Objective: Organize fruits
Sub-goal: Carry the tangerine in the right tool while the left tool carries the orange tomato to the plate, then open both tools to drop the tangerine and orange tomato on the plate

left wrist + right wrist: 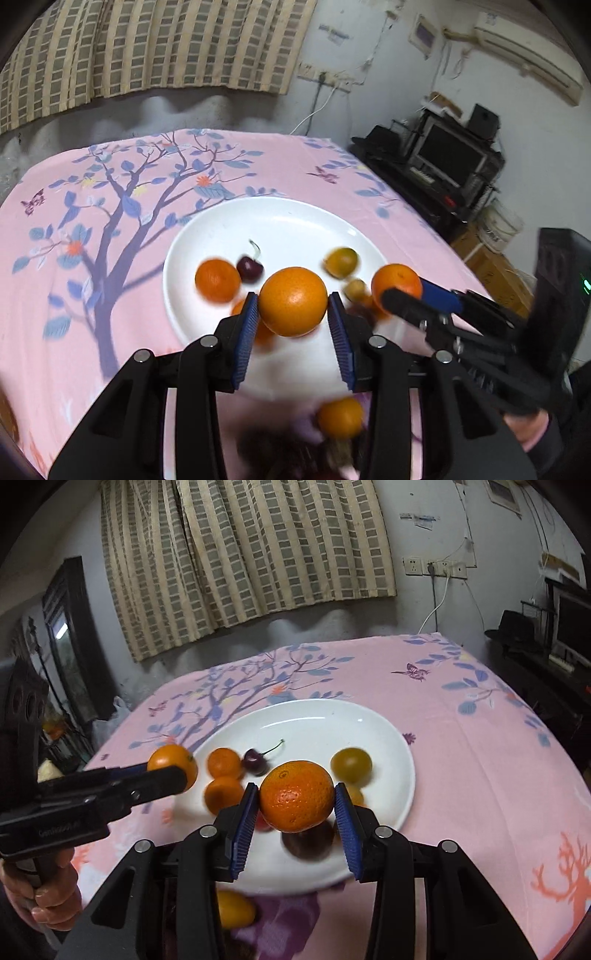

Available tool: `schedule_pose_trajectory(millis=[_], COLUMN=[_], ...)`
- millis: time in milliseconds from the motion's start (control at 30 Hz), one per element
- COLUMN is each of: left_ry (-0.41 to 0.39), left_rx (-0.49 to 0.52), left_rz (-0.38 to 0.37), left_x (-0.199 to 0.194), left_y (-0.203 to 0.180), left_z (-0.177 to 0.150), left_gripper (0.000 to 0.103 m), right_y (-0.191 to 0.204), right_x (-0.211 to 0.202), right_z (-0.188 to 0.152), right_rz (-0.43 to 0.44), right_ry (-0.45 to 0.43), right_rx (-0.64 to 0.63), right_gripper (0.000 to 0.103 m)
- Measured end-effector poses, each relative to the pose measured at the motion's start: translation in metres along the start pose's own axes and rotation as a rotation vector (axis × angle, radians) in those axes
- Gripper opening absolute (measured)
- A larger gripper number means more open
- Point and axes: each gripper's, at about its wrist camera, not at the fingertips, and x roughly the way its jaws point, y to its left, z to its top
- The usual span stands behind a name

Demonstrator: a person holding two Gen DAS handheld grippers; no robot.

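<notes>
**Both grippers carrying an orange above the plate**

Left gripper point(293, 306): jaws narrowed onto a smooth orange point(293, 301), blue ribbed pads point(248, 332) pressed against its left and right sides. The fruit sits at the fingertips, clear of the white plate point(295, 218) below it. The tool tilts downward toward the table. In the right wrist view the same gripper point(173, 771) enters from the left edge, roughly level across the picture, its orange point(171, 764) at the plate's left rim. The person's hand point(48, 901) wraps the grip underneath, fingers curled.

Right gripper point(297, 797): jaws likewise closed partway on a dimpled mandarin point(297, 795), pads touching both flanks, fruit held over the near half of the plate point(369, 716). Tool pitched downward. In the left wrist view it point(400, 291) reaches in from the right, mandarin point(395, 282) at the plate's right edge; a sleeve and part of the hand point(528, 432) show low right.

On the plate: two small oranges point(223, 762) near the left side, a dark cherry point(255, 760) with stem just beside them, a yellow-green round fruit point(351, 764) to the right. Several fruits under the jaws are blurred. One more orange fruit point(234, 908) lies off the plate on the pink floral tablecloth point(480, 757), near edge.
</notes>
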Motion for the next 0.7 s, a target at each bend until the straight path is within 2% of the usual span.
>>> schedule_pose_trajectory(millis=[67, 267, 300, 333, 367, 433, 567, 700], left_ry=[0.022, 0.073, 0.075, 0.066, 0.038, 0.008, -0.032, -0.061], left_rx=[0.017, 0.03, 0.027, 0.026, 0.029, 0.039, -0.008, -0.058], left_rz=[0.042, 0.073, 0.08, 0.086, 0.116, 0.143, 0.132, 0.191], left_x=[0.02, 0.054, 0.055, 0.054, 0.05, 0.041, 0.0, -0.042], left_y=[0.001, 0.007, 0.007, 0.007, 0.006, 0.005, 0.015, 0.028], left_z=[0.012, 0.019, 0.017, 0.017, 0.017, 0.016, 0.005, -0.02], left_gripper=[0.038, 0.039, 0.044, 0.057, 0.064, 0.072, 0.095, 0.096], right_y=[-0.003, -0.009, -0.008, -0.008, -0.008, -0.007, -0.003, 0.011], right_x=[0.017, 0.047, 0.048, 0.049, 0.048, 0.041, 0.017, -0.006], right_z=[0.005, 0.009, 0.009, 0.008, 0.008, 0.008, 0.009, -0.003], right_rz=[-0.011, -0.037, -0.04, -0.042, -0.039, -0.032, -0.019, 0.024], right_ry=[0.022, 0.074, 0.079, 0.083, 0.079, 0.065, 0.03, 0.035], right_rx=[0.011, -0.009, -0.015, -0.02, -0.019, -0.018, -0.018, -0.051], right_gripper=[0.042, 0.044, 0.044, 0.044, 0.045, 0.047, 0.051, 0.054])
